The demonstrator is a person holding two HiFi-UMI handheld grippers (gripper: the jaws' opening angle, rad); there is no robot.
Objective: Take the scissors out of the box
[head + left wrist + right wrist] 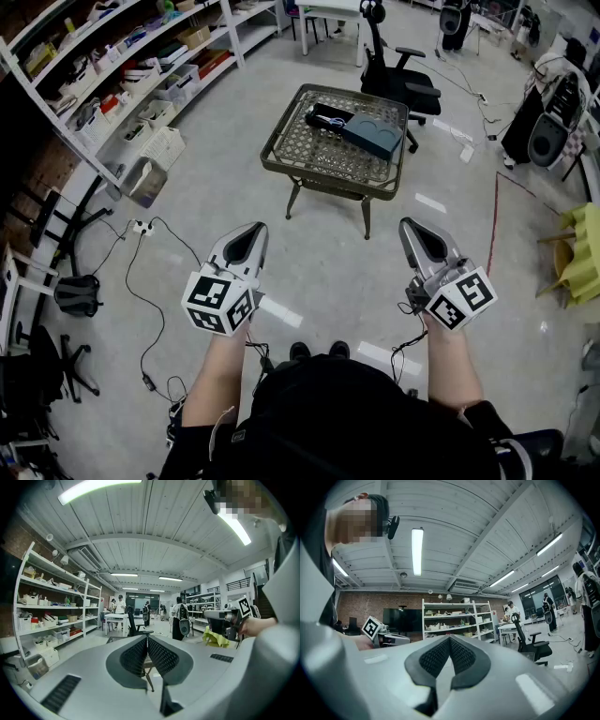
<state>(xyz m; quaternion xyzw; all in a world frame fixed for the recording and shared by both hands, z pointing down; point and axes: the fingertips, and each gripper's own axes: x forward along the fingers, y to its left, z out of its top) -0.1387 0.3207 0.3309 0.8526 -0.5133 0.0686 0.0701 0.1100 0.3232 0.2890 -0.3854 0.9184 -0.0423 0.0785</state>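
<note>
At twelve o'clock I see a wicker worktop (pixel 317 161), a black office chair (pixel 398 73) beyond it at one, white shelves (pixel 141 75) at ten, and cables (pixel 141 286) on the floor at nine.

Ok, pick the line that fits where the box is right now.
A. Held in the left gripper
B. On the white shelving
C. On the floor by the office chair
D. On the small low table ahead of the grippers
D: the dark box lies on the small table, well ahead of the left gripper and right gripper, whose fingers are shut on nothing.
</note>
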